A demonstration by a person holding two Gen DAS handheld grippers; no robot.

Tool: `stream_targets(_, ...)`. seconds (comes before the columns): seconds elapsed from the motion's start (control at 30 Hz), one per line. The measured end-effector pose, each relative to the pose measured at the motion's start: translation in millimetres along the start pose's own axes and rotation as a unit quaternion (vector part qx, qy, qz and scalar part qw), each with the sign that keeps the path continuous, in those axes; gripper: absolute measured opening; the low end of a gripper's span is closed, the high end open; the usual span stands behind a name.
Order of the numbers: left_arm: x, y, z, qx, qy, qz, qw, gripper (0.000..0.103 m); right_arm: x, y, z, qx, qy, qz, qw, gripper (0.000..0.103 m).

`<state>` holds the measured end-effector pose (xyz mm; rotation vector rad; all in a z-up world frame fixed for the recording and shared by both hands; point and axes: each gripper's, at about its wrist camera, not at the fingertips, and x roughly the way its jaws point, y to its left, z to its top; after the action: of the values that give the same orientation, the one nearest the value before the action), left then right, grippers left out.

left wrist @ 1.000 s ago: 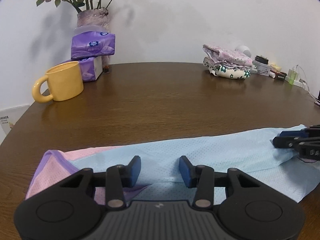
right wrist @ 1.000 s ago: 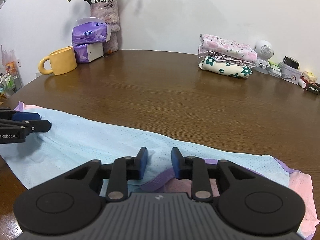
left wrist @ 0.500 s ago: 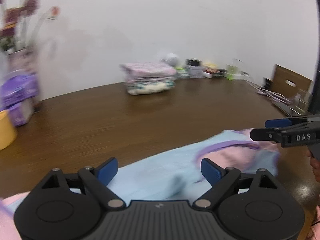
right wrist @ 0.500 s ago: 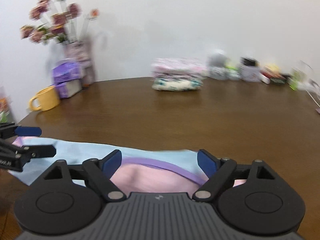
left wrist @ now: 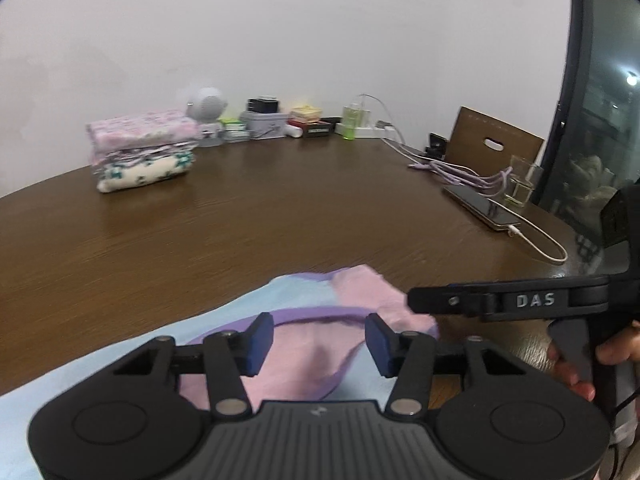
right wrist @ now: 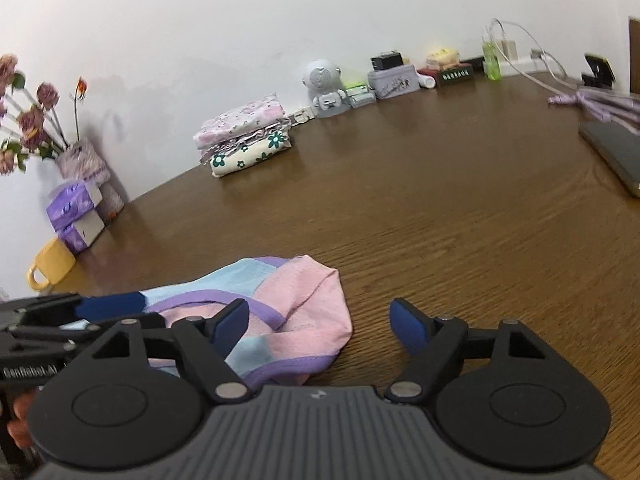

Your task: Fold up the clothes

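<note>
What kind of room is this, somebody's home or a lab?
Most likely a lived-in home, not a lab. A brown wooden table carries a stack of folded clothes, a vase of flowers beside tissue packs and a yellow mug, plus a charging phone.

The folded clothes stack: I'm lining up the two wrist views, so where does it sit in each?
Left wrist: folded clothes stack at upper left, on the far side of the table.
Right wrist: folded clothes stack left of centre, upper half.
Shared landmark: the white round speaker just right of the stack.
</note>
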<state>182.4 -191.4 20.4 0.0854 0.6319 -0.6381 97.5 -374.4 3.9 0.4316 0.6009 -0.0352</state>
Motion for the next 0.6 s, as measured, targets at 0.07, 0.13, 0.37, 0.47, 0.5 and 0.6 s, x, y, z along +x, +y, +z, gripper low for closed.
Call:
stream_targets(0.07,7,-5,5,-0.003,0.002,-0.006,1.0,0.037,3,-5,-1,0.022,0.0,0.01,1.0,0.072)
stream_targets(0.13,13,-7,9,-0.011,0.0,-0.01,0.9999,0.035,5,-10,-2,0.043,-0.005,0.015,0.999,0.069)
stream_targets(0.37,43,-23,13,-0.01,0.013,0.003,0.9999,0.019,16,-20,0,0.082,-0.012,0.046,0.996,0.049)
stream_targets(0.47,54,-30,10,-0.005,0.022,0.012,0.9997,0.017,19,-22,0,0.085,-0.015,0.051,0.995,0.047)
stream_targets(0.5,57,-31,9,-0.006,0.027,0.013,0.9995,0.017,19,-22,0,0.083,-0.016,0.052,0.995,0.047)
stream_targets(0.6,61,-32,7,-0.004,0.033,0.019,0.9993,0.017,18,-25,-1,0.086,-0.017,0.058,0.994,0.045)
